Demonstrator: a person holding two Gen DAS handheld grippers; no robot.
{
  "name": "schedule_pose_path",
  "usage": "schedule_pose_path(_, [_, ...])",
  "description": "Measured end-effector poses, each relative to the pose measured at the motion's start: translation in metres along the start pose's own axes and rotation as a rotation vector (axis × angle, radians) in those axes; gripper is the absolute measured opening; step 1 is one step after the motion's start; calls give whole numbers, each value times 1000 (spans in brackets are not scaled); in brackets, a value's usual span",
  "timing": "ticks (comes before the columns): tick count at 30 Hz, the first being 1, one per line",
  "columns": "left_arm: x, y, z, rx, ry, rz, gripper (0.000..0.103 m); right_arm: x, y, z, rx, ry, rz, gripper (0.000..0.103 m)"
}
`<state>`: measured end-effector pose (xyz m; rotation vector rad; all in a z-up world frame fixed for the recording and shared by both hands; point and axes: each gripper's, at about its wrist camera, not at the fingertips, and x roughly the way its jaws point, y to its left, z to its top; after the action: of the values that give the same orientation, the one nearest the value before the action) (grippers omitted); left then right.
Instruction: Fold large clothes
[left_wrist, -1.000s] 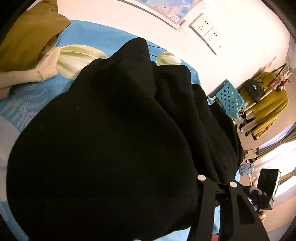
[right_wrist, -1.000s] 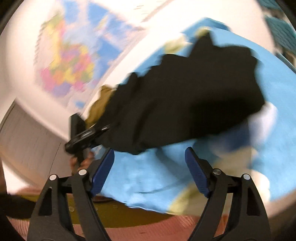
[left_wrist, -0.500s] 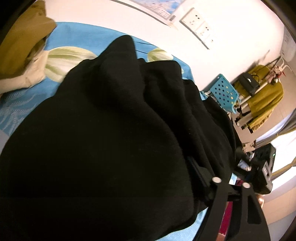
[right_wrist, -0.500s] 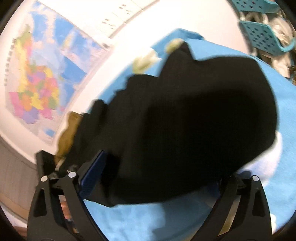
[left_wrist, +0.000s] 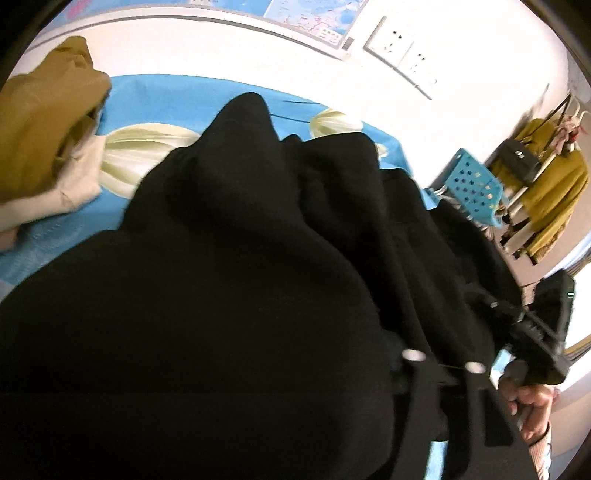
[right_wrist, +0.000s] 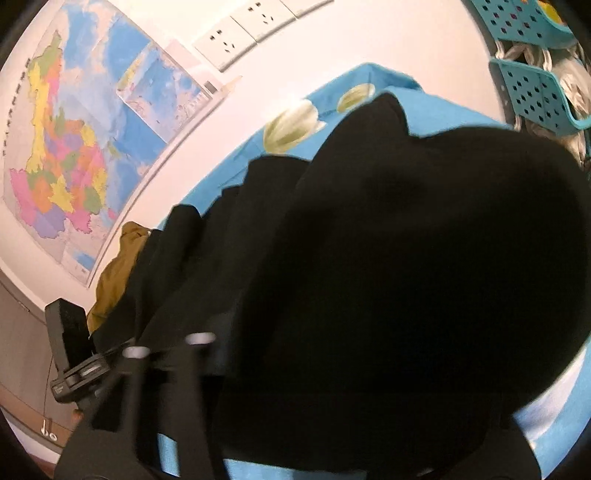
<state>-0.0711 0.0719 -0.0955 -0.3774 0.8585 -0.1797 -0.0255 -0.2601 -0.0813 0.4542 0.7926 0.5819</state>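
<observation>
**Black garment bunched on the blue sheet**

The black garment (left_wrist: 236, 295) lies heaped on the sheet (left_wrist: 166, 88). Both grippers have just been closing with its cloth between their jaws — left gripper (left_wrist: 413, 373), right gripper (right_wrist: 221, 354); whether they clamp it, I cannot tell.

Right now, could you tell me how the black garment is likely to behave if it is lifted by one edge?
The black garment will probably flop and drape: it lies in soft folds. It looks thick, so likely heavy. Bunched layers may unfold and trail over the blue sheet.
</observation>
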Motion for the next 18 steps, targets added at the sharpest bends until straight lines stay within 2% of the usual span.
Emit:
schedule_pose_path(1, [-5,1,1,5,-13,0,46,-3,4,3,-10,-11,23,33])
schedule_pose_path(3, [-11,-3,1,34,-29,6,46,-1,2,3,-10,10,32,38])
schedule_pose_path(4, [-12,-2,1,48,-20,8,49,3,-2,2,10,37,24,46])
schedule_pose_path(5, [-8,-1,2,55,-1,3,55,8,-3,1,19,59,18,51])
schedule_pose_path(7, [2,8,4,18,34,-15,63,16,-7,-2,32,80,20,54])
schedule_pose_path(8, [4,10,5,4,39,-33,68,18,-8,-2,44,79,31,60])
schedule_pose_path(9, [4,12,6,-9,31,-53,69,21,-8,-1,49,73,41,62])
schedule_pose_path(11, [5,10,5,-4,35,-42,70,25,-5,0,43,57,33,65])
schedule_pose_path(12, [6,7,5,11,33,-28,70,27,-3,1,25,54,25,65])
schedule_pose_path(13, [6,6,5,20,29,-16,67,28,-3,1,18,51,19,58])
schedule_pose_path(16, [2,4,5,44,25,24,51,26,-1,4,0,53,20,30])
schedule_pose_path(18, [-4,2,4,57,12,38,46,19,3,8,-17,41,52,24])
